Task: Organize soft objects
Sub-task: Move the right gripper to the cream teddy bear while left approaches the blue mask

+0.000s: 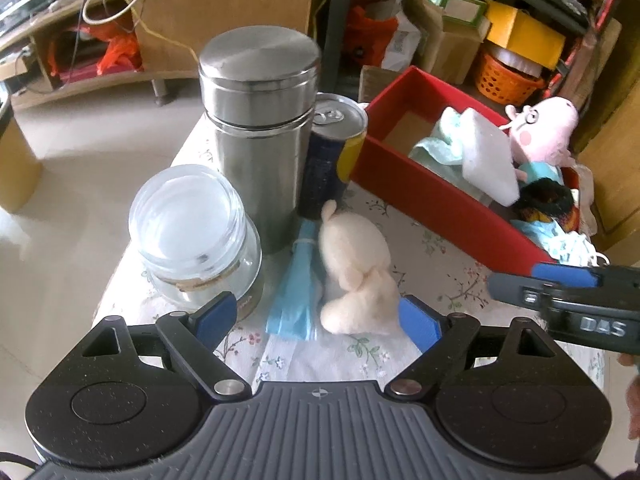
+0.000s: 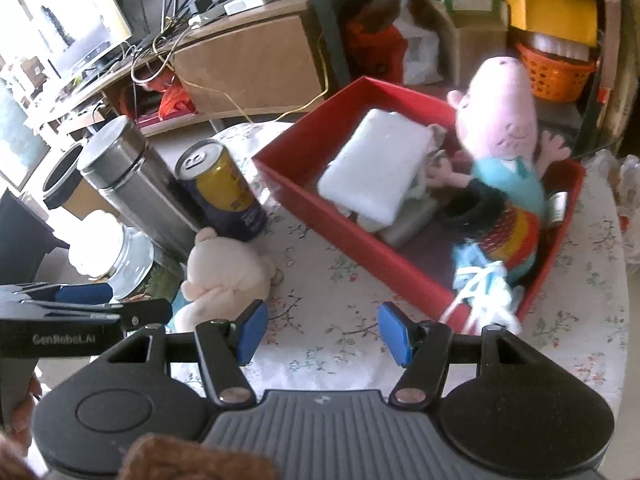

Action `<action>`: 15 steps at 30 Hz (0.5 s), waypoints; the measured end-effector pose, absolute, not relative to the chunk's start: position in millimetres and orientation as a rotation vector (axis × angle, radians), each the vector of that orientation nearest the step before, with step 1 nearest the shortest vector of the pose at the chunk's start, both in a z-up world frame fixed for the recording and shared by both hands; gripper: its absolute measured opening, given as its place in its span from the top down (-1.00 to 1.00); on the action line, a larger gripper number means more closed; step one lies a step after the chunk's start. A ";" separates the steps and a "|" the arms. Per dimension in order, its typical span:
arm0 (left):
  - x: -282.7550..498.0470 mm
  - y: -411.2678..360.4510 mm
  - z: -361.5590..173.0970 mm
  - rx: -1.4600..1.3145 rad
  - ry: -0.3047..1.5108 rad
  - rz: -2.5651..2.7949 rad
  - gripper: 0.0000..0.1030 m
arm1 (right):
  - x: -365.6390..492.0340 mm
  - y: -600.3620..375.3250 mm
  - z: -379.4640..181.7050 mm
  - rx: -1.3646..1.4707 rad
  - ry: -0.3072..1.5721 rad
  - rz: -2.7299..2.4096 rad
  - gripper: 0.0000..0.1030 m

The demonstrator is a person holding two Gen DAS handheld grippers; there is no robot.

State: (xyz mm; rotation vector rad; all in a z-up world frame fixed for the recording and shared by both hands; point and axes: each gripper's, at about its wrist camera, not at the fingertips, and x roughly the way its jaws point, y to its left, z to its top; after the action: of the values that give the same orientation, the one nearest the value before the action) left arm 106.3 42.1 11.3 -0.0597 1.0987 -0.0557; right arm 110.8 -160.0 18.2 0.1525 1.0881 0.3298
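A cream plush toy (image 1: 356, 268) (image 2: 224, 276) lies on the flowered tablecloth beside a blue folded plastic bag (image 1: 296, 284). My left gripper (image 1: 320, 316) stands open just in front of both, with nothing between its blue pads. A red box (image 1: 432, 200) (image 2: 360, 248) holds a white sponge (image 1: 488, 156) (image 2: 376, 164), a pink pig plush (image 1: 544, 128) (image 2: 504, 132), a dark knitted item (image 2: 500, 232) and light blue cloth. My right gripper (image 2: 320, 332) is open and empty over bare tablecloth, between the cream plush and the box's near corner.
A steel flask (image 1: 256, 132) (image 2: 136, 184), a drink can (image 1: 336, 152) (image 2: 224, 192) and a glass jar (image 1: 196, 236) stand behind the cream plush. The table edge drops to the floor at left. Shelves, cartons and an orange basket (image 2: 556, 72) sit behind.
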 end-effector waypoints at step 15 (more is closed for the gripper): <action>88.8 57.6 6.9 0.095 1.063 -0.022 -0.67 | 129.5 -106.0 -4.3 0.258 1.123 0.396 0.36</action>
State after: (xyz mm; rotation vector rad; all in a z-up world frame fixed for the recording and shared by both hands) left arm 88.8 57.6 6.9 0.0948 1.0634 -0.0218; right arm 129.5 -106.0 -4.3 0.2576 1.1232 0.3957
